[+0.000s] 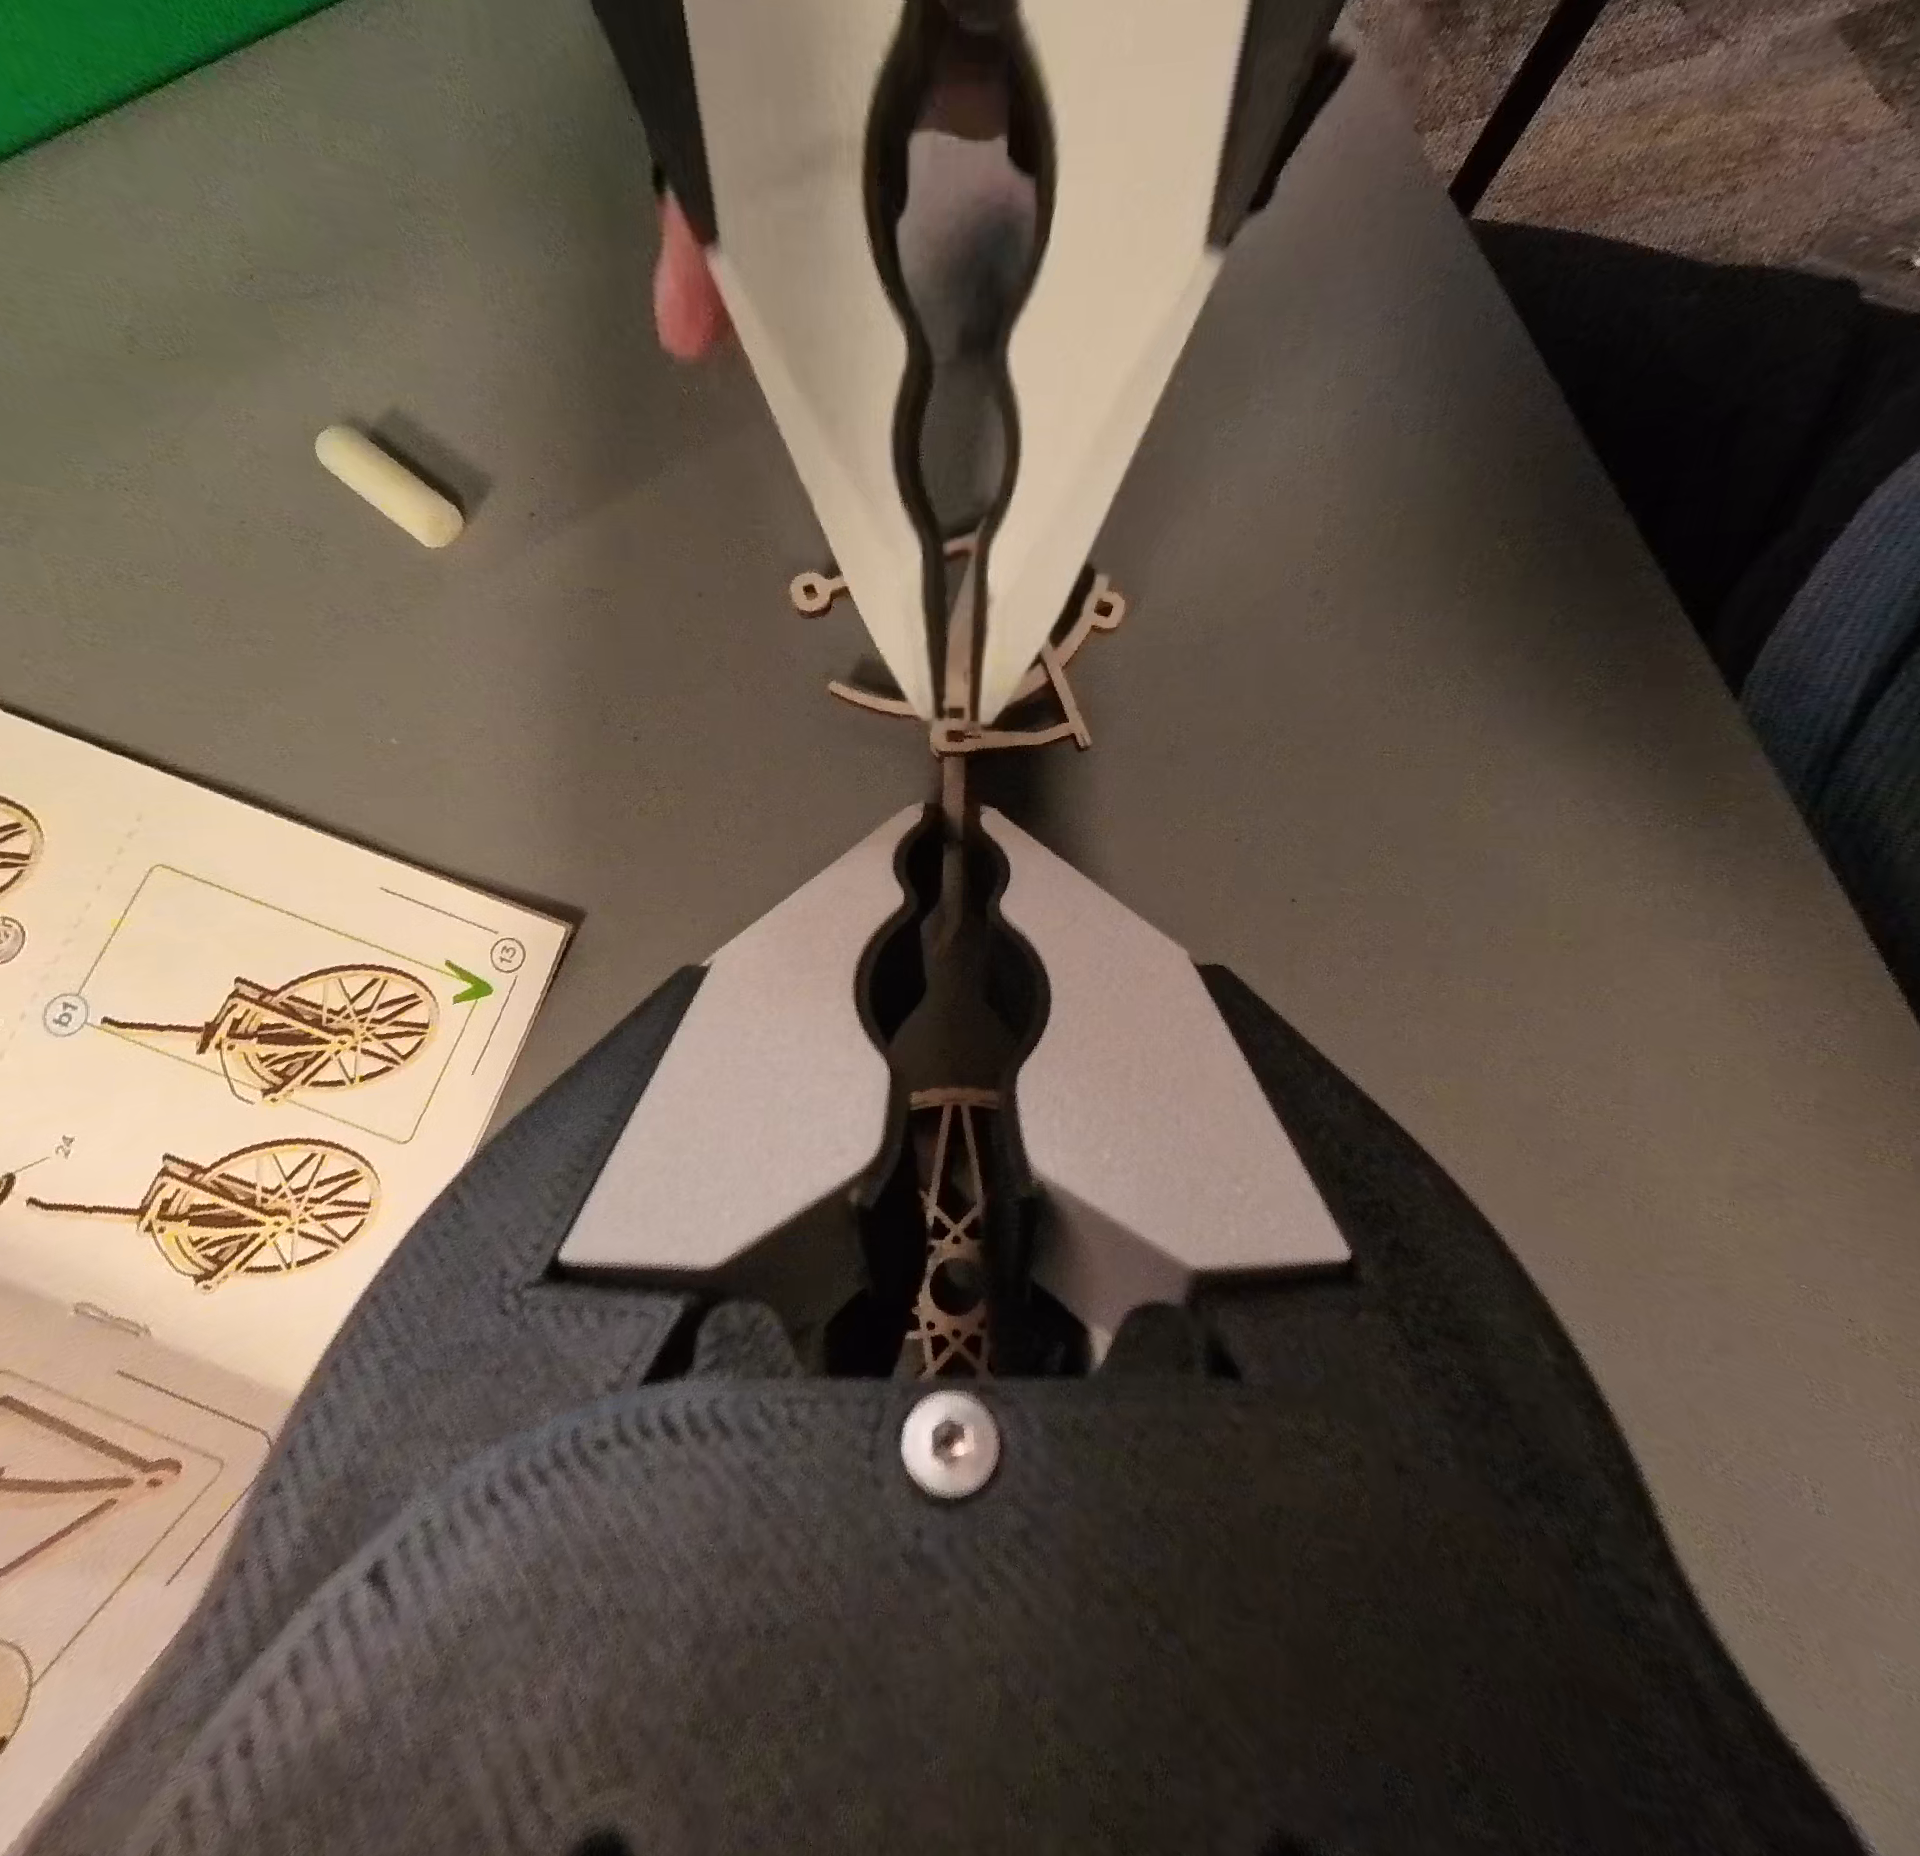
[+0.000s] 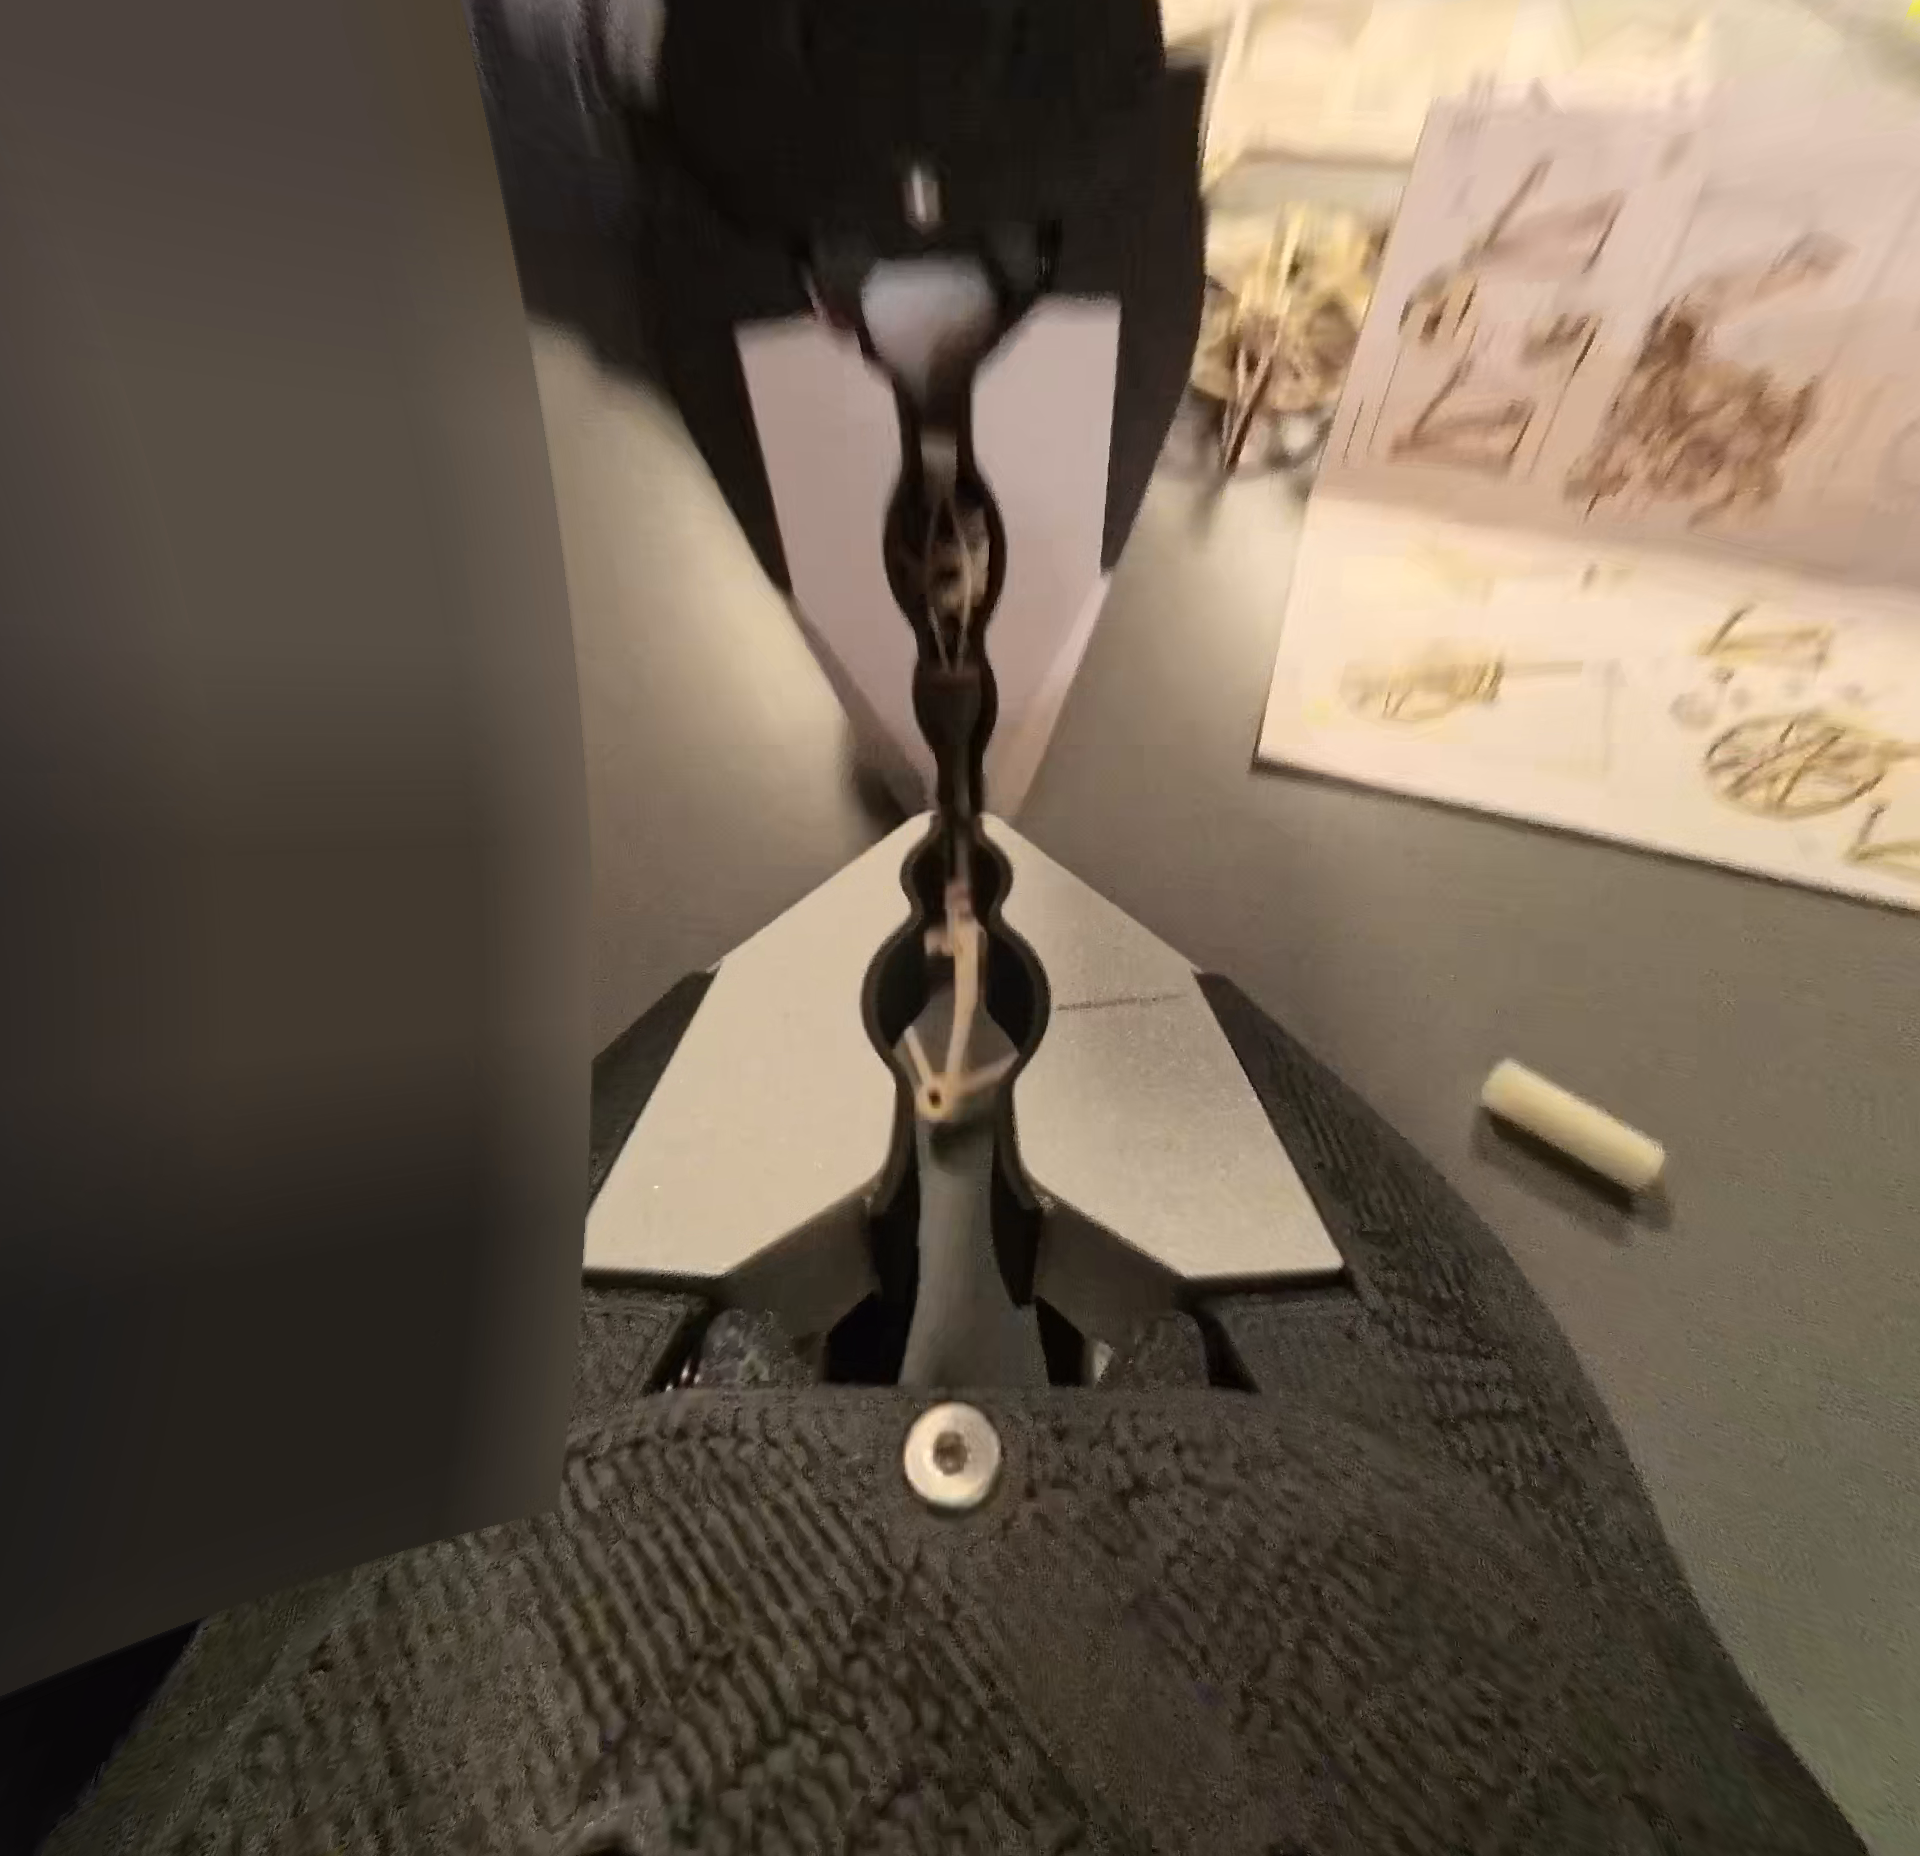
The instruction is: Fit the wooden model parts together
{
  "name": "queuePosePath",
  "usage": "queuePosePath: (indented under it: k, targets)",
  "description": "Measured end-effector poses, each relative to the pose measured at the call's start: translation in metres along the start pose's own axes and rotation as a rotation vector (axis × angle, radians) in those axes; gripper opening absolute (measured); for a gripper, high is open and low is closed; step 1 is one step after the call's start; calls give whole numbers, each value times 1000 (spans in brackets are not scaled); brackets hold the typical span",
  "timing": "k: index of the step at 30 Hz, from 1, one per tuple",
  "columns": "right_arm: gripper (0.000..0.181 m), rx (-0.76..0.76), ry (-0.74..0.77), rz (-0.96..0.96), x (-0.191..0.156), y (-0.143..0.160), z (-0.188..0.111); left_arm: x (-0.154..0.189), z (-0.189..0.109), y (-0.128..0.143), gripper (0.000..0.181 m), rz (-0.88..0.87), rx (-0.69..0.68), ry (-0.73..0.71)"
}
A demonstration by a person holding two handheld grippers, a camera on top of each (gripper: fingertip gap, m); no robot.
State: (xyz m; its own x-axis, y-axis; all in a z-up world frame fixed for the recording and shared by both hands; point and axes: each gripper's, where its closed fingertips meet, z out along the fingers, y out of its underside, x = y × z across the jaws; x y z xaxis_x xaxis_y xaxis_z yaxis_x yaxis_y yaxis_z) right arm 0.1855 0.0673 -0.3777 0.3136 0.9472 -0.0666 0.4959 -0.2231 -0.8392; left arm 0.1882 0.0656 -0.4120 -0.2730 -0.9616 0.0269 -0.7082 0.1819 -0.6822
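Observation:
In the left wrist view my left gripper (image 1: 951, 819) is shut on a spoked wooden wheel (image 1: 948, 1235) that stands edge-on between its grey fingers. My right gripper (image 1: 951, 705) comes in from above, tip to tip with it, shut on a thin wooden frame part (image 1: 1060, 663) with curved arms. The two wooden pieces meet between the tips. In the right wrist view my right gripper (image 2: 954, 819) is shut on the frame part (image 2: 961, 1037), and the left gripper (image 2: 956, 778) faces it with the wheel (image 2: 951, 559) in it. That view is blurred.
An open instruction booklet (image 1: 260, 1027) lies on the dark grey table (image 1: 312, 300), left of the grippers; it also shows in the right wrist view (image 2: 1610, 559). A pale short cylinder (image 1: 390, 481) lies nearby. A pile of wooden parts (image 2: 1288, 352) sits beyond. The table edge (image 1: 1558, 456) runs at the right. My left and right fingertips are right by each other.

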Motion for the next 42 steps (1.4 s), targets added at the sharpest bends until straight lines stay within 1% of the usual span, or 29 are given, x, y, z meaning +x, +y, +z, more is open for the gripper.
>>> queuePosePath:
  k: [1,2,3,5,6,7,8,9,11,12,13,14,15,16,18,20,22,23,24,26,29,31,33,37,38,40,42]
  targets:
    - [0,16,-6,12,-1,-2,0,0,0,0,3,0,-1,0]
    - [1,-54,1,12,2,13,4,0,0,0,3,0,-1,-1]
    - [4,-82,-3,13,1,22,8,0,0,0,3,1,-1,-1]
    - [3,-63,-13,20,-1,15,6,0,0,0,3,0,-1,0]
    - [1,10,-19,11,-3,1,4,0,0,0,3,-1,-1,1]
    - [1,16,-24,25,-4,1,3,0,0,0,3,-2,0,2]
    - [2,-60,-4,26,1,16,7,0,0,0,3,-2,0,2]
    - [3,-62,-2,33,2,20,8,0,0,0,3,-2,-1,2]
    - [3,-31,-11,30,0,10,4,0,0,0,3,-2,1,3]
    - [0,23,-9,22,-1,0,2,0,0,0,3,-4,1,4]
    - [0,-13,-3,31,1,7,3,0,0,0,3,-4,2,5]
    - [6,-93,7,31,4,24,6,0,0,0,3,-4,2,5]
    - [2,-47,-5,49,2,18,6,0,0,0,3,-4,2,6]
    - [3,-67,-7,41,1,18,6,0,0,0,3,-4,3,5]
    - [0,29,-5,12,-3,-2,3,0,0,0,3,-5,2,6]
    - [2,-77,16,12,3,21,9,0,0,0,3,-7,3,7]
    - [3,-77,4,31,2,17,6,0,0,0,3,-6,4,7]
    - [2,-11,6,22,0,5,3,0,0,0,3,-7,4,7]
    - [2,9,17,31,1,0,-1,0,0,0,3,-7,4,8]
    - [6,-60,54,1,5,12,-1,0,0,0,3,-7,4,8]
    - [12,-103,22,-9,-2,19,5,0,0,0,3,-6,4,8]
    - [8,-126,30,-26,0,21,6,0,0,0,3,-5,4,7]
    - [0,-135,35,-36,1,21,6,0,0,0,3,-4,3,6]
    - [0,-171,39,-56,2,22,4,0,0,0,3,-6,5,9]
    - [5,-183,43,-62,3,23,4,0,0,0,3,-6,5,9]
    - [8,-195,31,-69,2,24,3,0,0,0,3,-6,5,9]
    - [6,-215,25,-79,2,25,4,0,0,0,3,-5,5,9]
